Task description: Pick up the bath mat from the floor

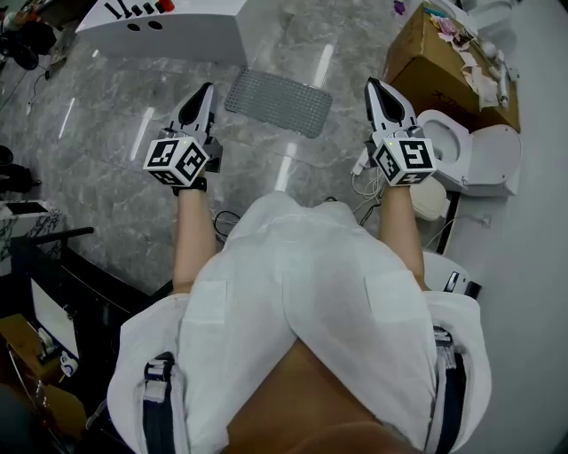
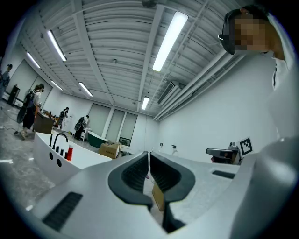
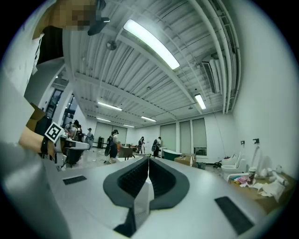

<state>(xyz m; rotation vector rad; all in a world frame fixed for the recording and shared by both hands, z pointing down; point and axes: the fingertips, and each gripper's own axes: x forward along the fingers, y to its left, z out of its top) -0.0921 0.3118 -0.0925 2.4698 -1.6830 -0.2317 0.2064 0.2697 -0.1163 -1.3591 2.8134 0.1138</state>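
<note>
A grey studded bath mat (image 1: 279,101) lies flat on the marble floor in the head view, ahead of me and between my two grippers. My left gripper (image 1: 208,89) is held above the floor to the mat's left, its jaws shut on nothing. My right gripper (image 1: 373,85) hovers to the mat's right, also shut and empty. Both gripper views look out level across the room, so the mat is hidden there; the left gripper (image 2: 149,154) and the right gripper (image 3: 148,159) show their dark pads pressed together.
A white bathtub (image 1: 169,27) stands at the far left. A cardboard box (image 1: 444,58) with clutter and a white toilet (image 1: 470,155) stand at the right. Cables (image 1: 364,182) lie by my right arm. Dark furniture (image 1: 53,293) crowds the lower left. People stand far off (image 3: 112,144).
</note>
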